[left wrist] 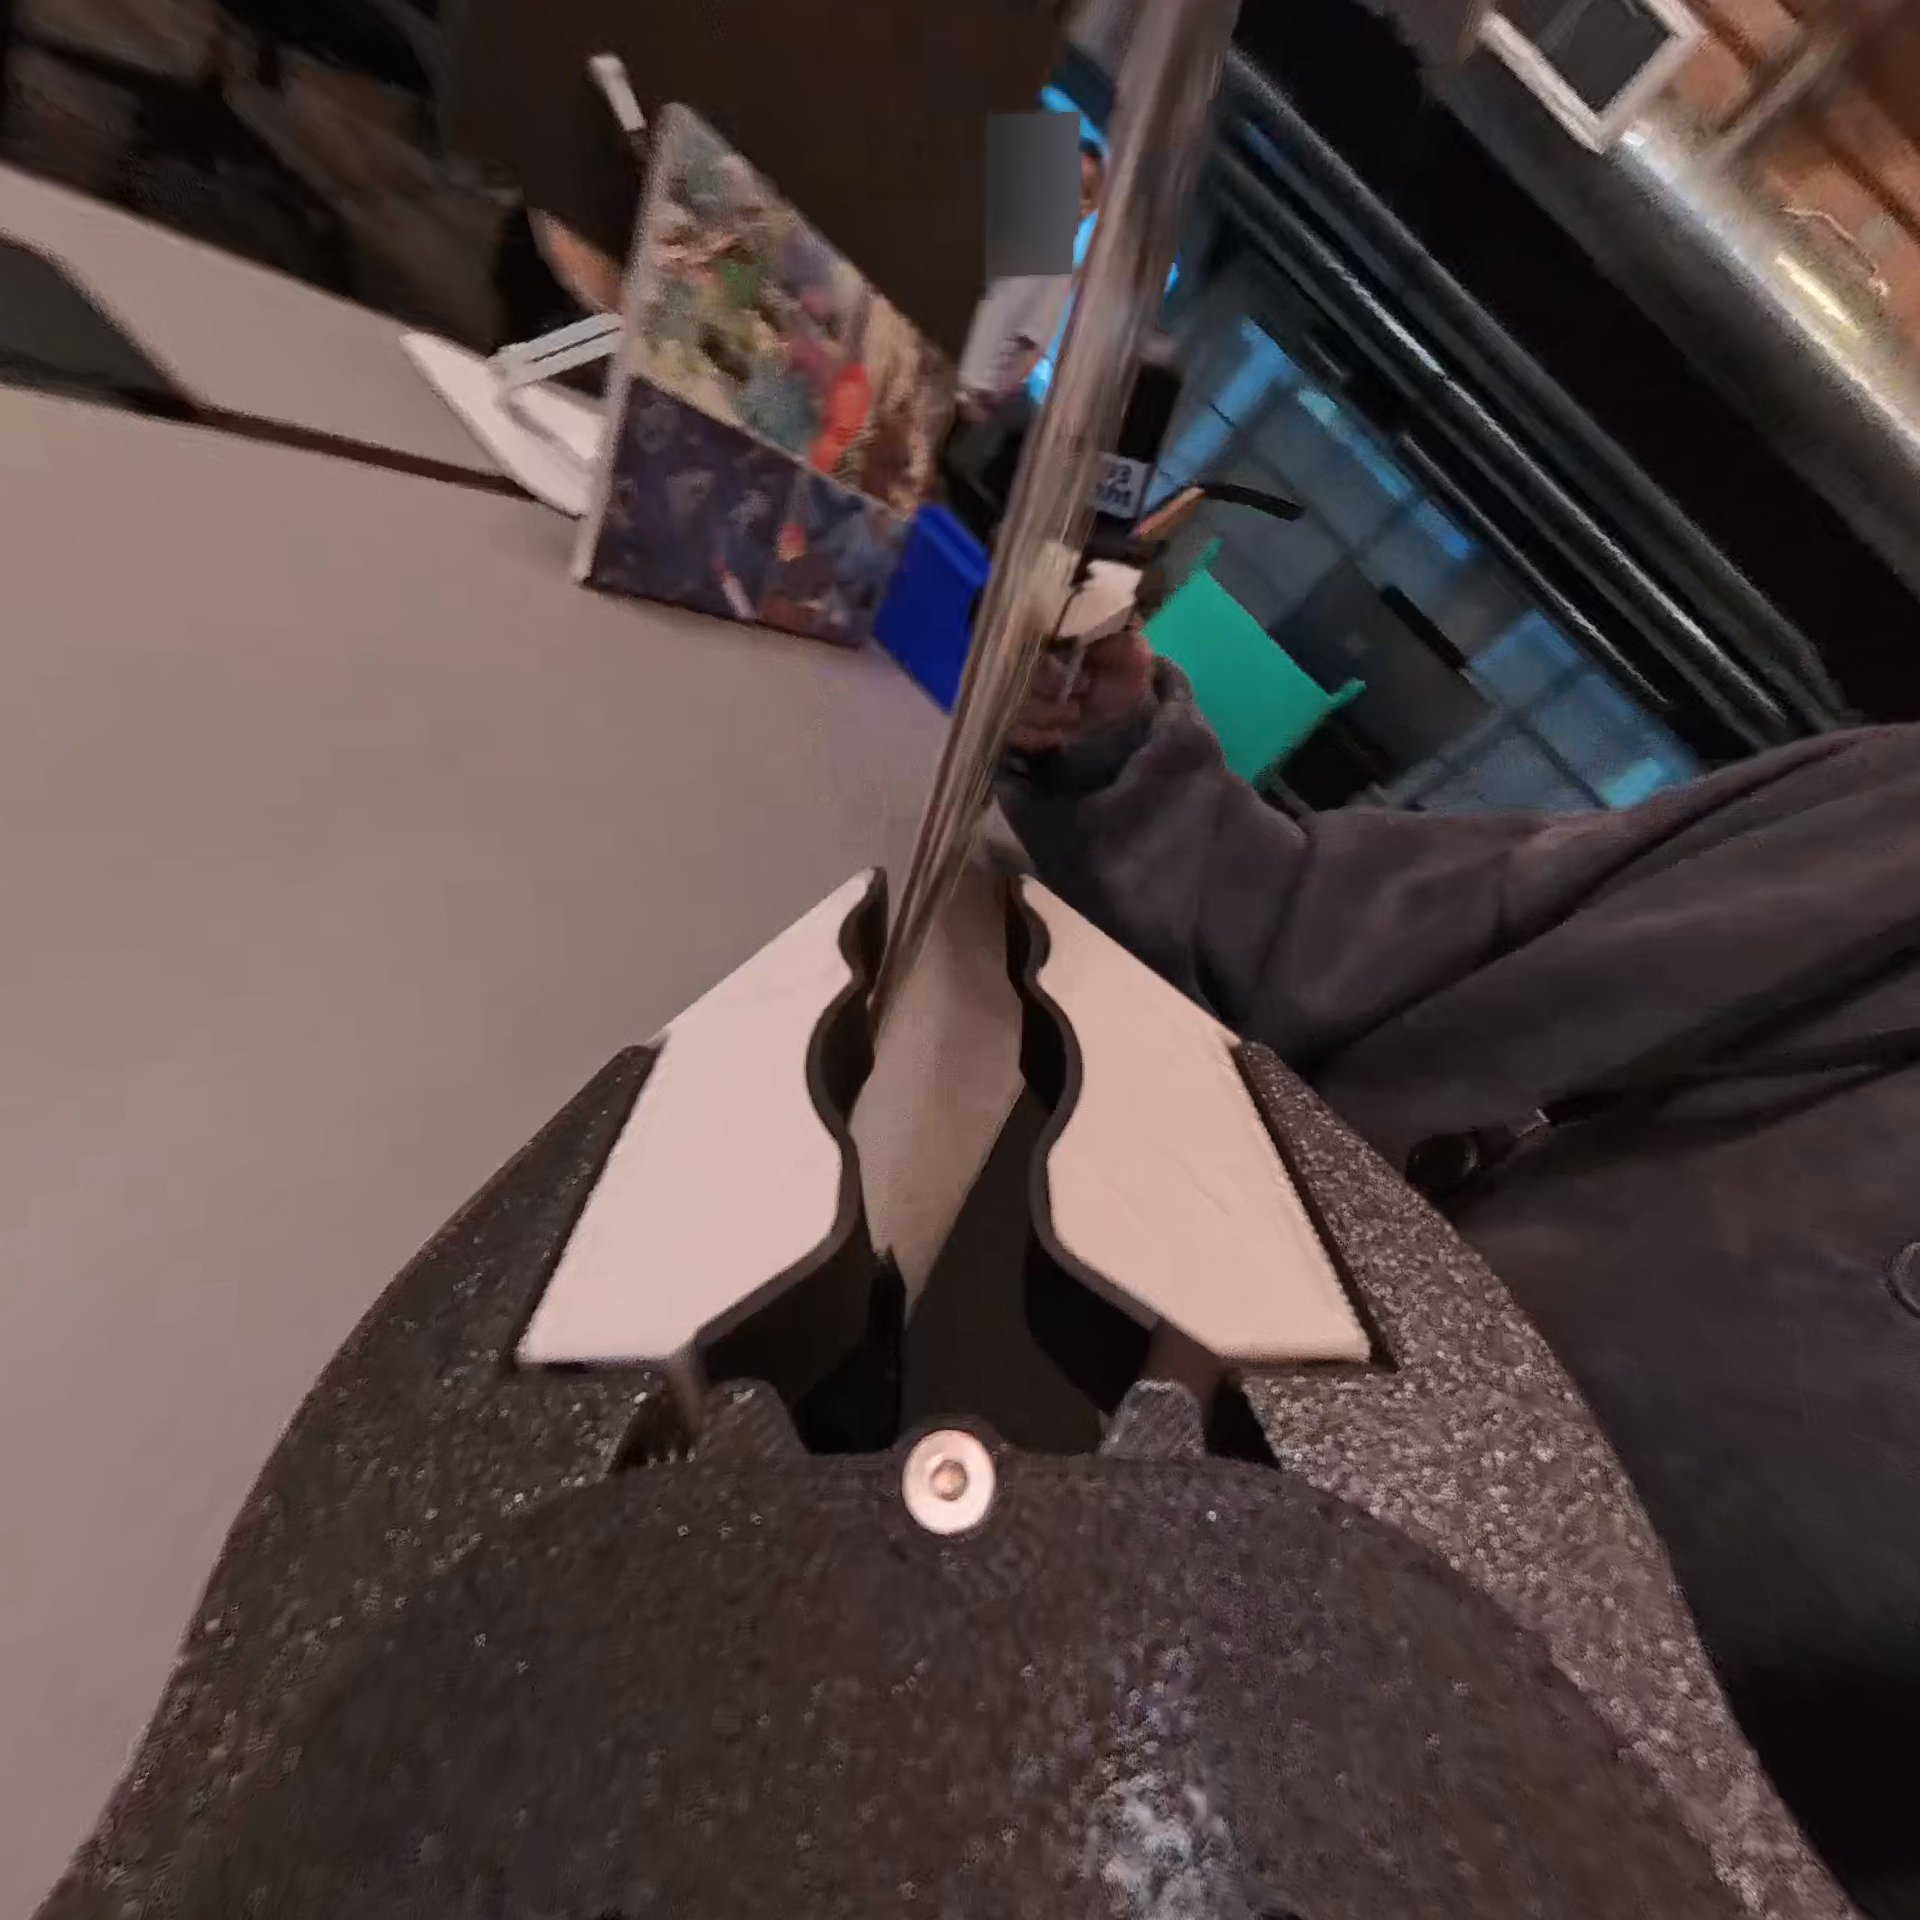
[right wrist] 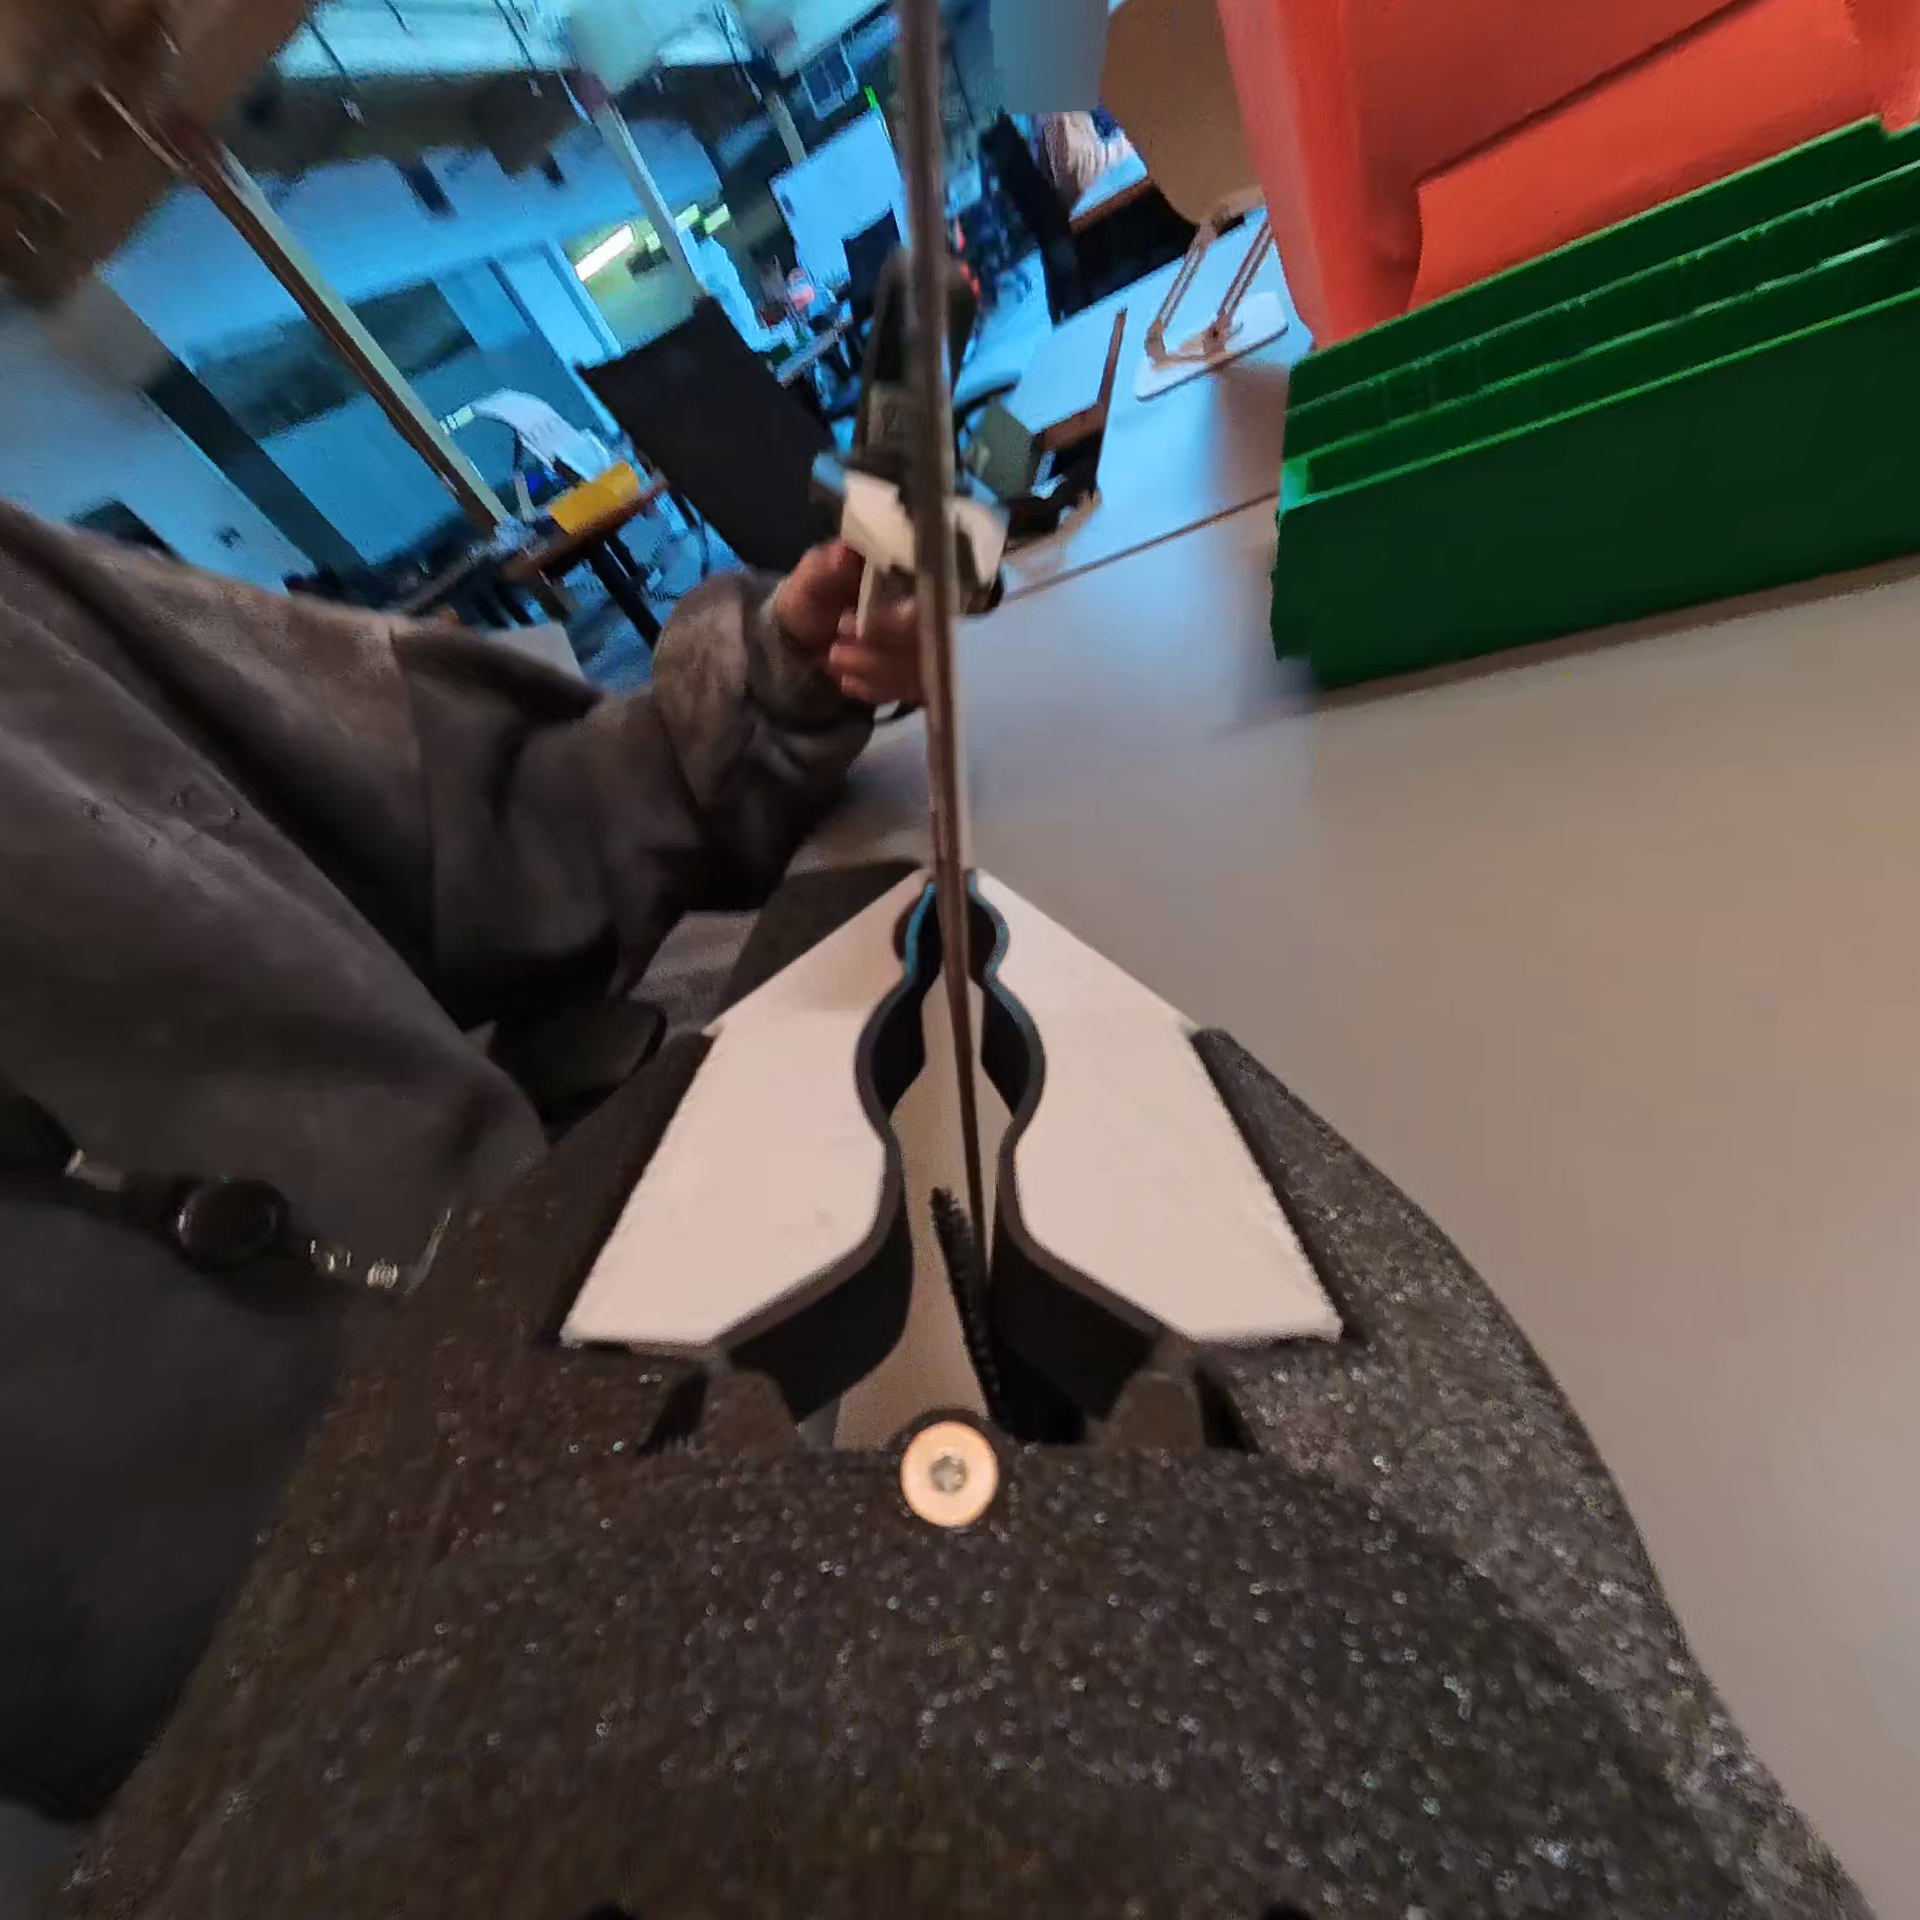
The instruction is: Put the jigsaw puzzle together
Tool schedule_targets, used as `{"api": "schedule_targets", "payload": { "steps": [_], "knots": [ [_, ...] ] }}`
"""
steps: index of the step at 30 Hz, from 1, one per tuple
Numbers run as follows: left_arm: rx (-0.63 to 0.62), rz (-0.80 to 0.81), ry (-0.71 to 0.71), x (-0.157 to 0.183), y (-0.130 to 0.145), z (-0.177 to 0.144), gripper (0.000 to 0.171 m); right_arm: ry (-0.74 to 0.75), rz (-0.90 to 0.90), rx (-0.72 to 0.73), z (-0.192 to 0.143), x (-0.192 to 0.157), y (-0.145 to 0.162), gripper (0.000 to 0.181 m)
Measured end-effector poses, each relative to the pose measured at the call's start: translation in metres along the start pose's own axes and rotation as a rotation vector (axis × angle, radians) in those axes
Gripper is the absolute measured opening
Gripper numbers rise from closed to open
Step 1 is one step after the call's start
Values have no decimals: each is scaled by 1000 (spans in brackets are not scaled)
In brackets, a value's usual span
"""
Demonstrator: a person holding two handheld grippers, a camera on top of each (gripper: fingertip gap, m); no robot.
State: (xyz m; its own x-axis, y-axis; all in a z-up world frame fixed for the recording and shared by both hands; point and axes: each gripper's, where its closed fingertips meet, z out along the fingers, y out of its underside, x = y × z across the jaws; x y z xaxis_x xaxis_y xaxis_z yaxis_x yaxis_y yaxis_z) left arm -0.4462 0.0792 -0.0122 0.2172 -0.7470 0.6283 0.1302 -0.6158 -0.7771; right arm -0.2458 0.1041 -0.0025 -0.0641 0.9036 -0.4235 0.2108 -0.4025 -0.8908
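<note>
Left gripper fingers narrowed on one end of a thin flat board, seen edge-on. Right gripper fingers pinch the opposite end. Board raised above the grey table; puzzle box stands farther back.

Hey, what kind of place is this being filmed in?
Probably a shared indoor workspace or lab: long grey tables, stacked green bins, and more desks and equipment in the blurred background.

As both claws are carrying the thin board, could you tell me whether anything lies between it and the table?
Nothing visible does. The left claw and right claw grip the thin board edge-on over the grey table; the puzzle box and green bins stand well aside. Directly beneath is hidden.
</note>
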Motion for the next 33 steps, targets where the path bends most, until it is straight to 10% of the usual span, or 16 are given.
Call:
{"api": "schedule_targets", "payload": {
  "steps": [4, 12, 17, 33],
  "knots": [
    [-11, 83, 69, -3, -42, 42, 24, 139, -16, -83, -50, 13, 26, 2],
    [-201, 353, 49, -2, -37, 110, 2, 355, 54, -38, -113, 51, 61, 19],
    [-280, 499, 47, 9, -35, 129, 2, 256, -4, 197, -142, 22, 9, 21],
    [-441, 419, 170, 51, -10, 125, 13, 85, -59, 161, -157, -39, 10, 5]
  ]
}}
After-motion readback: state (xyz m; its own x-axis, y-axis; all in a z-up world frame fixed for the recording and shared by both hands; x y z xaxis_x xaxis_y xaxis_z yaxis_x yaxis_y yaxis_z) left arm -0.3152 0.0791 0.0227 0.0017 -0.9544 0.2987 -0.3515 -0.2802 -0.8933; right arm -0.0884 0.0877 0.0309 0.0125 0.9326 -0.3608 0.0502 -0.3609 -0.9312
